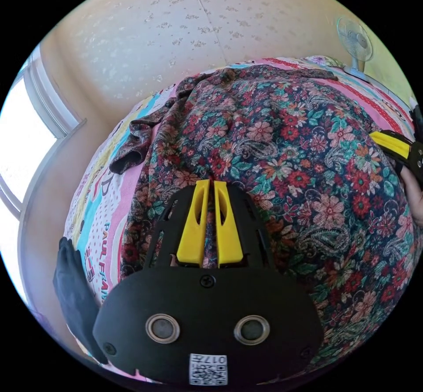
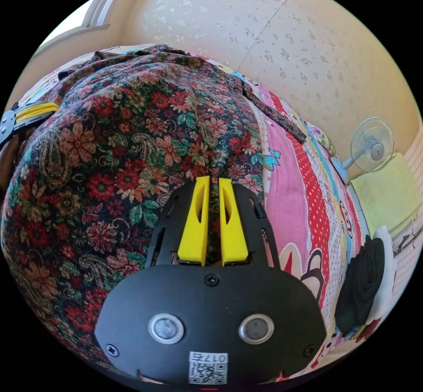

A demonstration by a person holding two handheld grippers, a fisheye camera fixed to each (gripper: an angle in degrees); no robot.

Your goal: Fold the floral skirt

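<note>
Left tongs [image 1: 210, 183] nearly closed, both jaws pinching a fold of the floral skirt [image 1: 282, 145]. Right tongs [image 2: 213, 180] same, clamped on skirt cloth [image 2: 132, 136]. Skirt spread across bed with patterned sheet [image 2: 299, 202], bunched at far edge near wall [image 1: 176, 26]. Right tongs also seen at right rim of left gripper view [image 1: 396, 145], on skirt's edge. Bare sheet beside skirt. Fan [image 2: 372, 145] by bed's far corner, dark folded clothes [image 2: 363, 277] at bed edge, window [image 1: 22, 136] at left.

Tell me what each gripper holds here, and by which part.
Both hold the dark floral-print fabric skirt: the left gripper and right gripper each pinch its near edge, cloth showing between the nearly closed yellow fingers.
</note>
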